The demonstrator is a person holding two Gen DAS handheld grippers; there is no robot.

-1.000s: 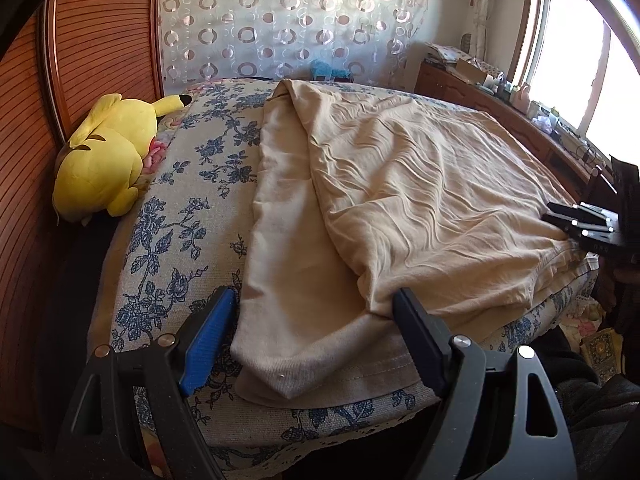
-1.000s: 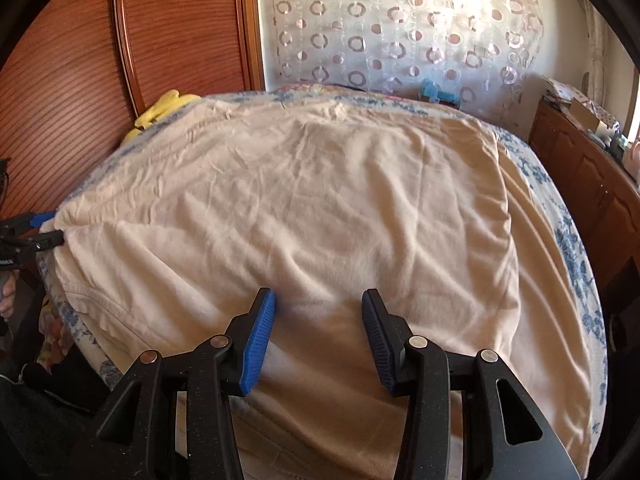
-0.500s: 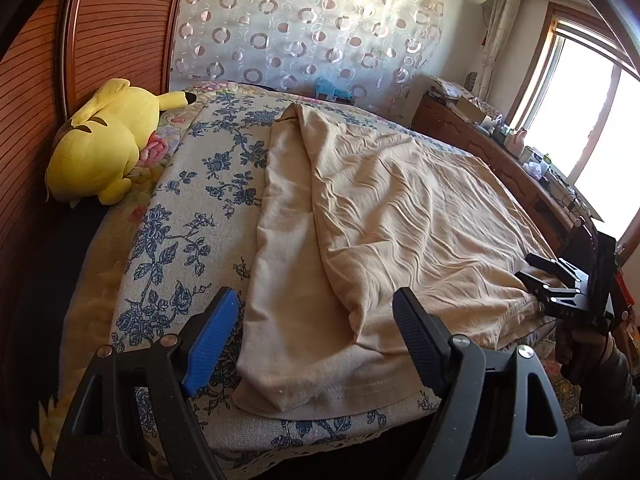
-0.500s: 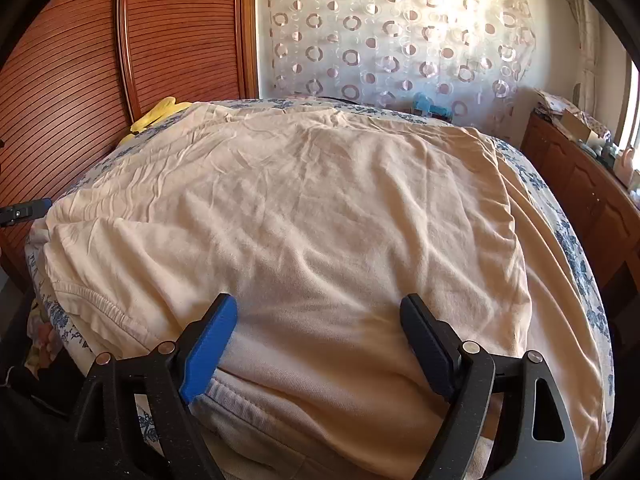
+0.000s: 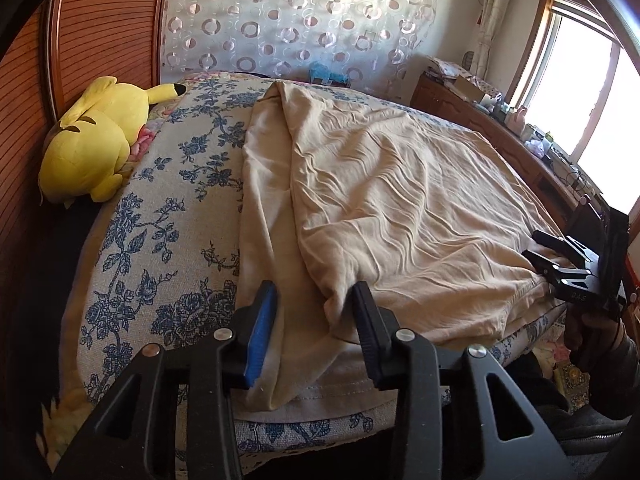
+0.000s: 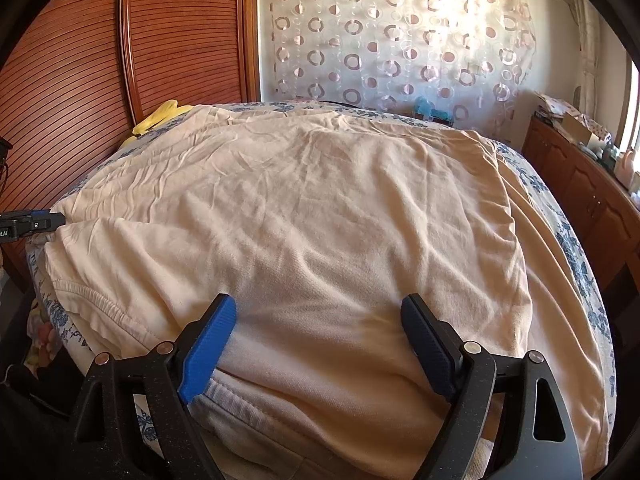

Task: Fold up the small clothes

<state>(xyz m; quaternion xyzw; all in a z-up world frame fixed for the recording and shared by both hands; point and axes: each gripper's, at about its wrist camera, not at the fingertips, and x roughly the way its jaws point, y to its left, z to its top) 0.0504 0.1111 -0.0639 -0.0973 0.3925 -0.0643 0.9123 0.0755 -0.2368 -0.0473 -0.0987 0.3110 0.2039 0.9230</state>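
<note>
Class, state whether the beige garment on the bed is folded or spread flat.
Folded: the beige garment has an upper layer lying over a lower one along its left side.

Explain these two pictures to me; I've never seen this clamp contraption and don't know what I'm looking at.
No robot here: a person holds a two-finger clamp in each hand, each with a camera looking along its fingers. One picture comes from the left gripper, the other from the right gripper. A beige garment, partly folded, lies on a bed with a blue floral cover. A yellow plush toy rests by the headboard. The left gripper's jaws are narrowed around a fabric fold, though not visibly clamped. The right gripper is open over the cloth, holding nothing.
</note>
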